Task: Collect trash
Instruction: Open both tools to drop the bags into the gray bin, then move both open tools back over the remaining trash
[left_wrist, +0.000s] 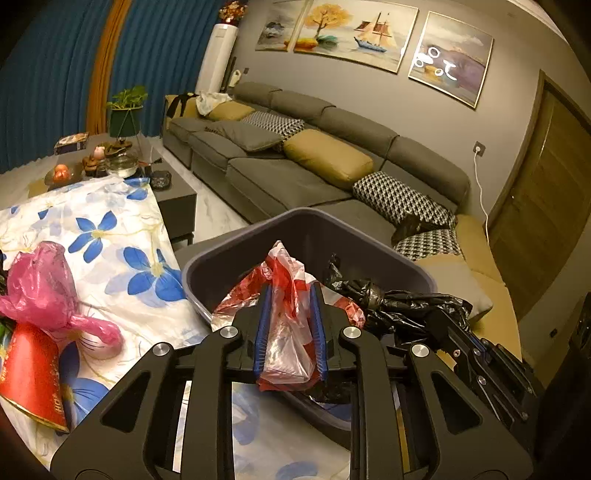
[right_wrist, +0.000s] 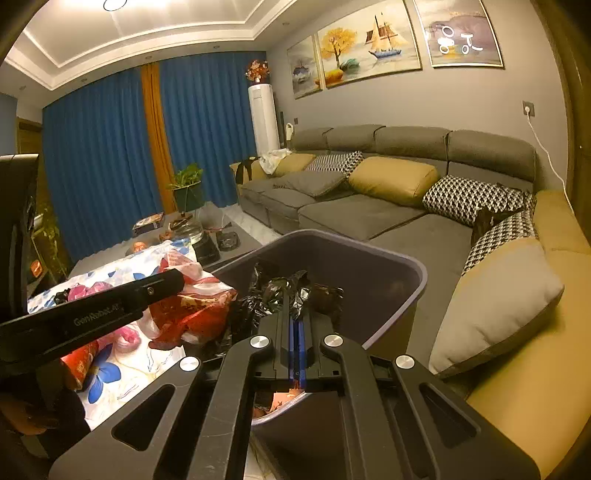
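1. Holding the red-and-white plastic bag (left_wrist: 291, 325) between our left gripper (left_wrist: 290, 332) pads, we keep it over the grey bin (left_wrist: 229, 254) so it can drop inside.
2. Our right gripper (right_wrist: 297, 332) is clamped nearly closed on the black plastic bag (right_wrist: 280, 291), also above the bin, for the same reason.
3. Both grippers reach forward, level, side by side over the bin's near rim.
4. Left of the bin, the pink bag (left_wrist: 44, 288) and red carton (left_wrist: 29, 376) lie on the floral cloth (left_wrist: 122, 236), uncollected.

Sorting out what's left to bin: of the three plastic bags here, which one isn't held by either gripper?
The pink bag, lying on the floral cloth. The red-and-white bag is in the left gripper, the black bag in the right gripper.
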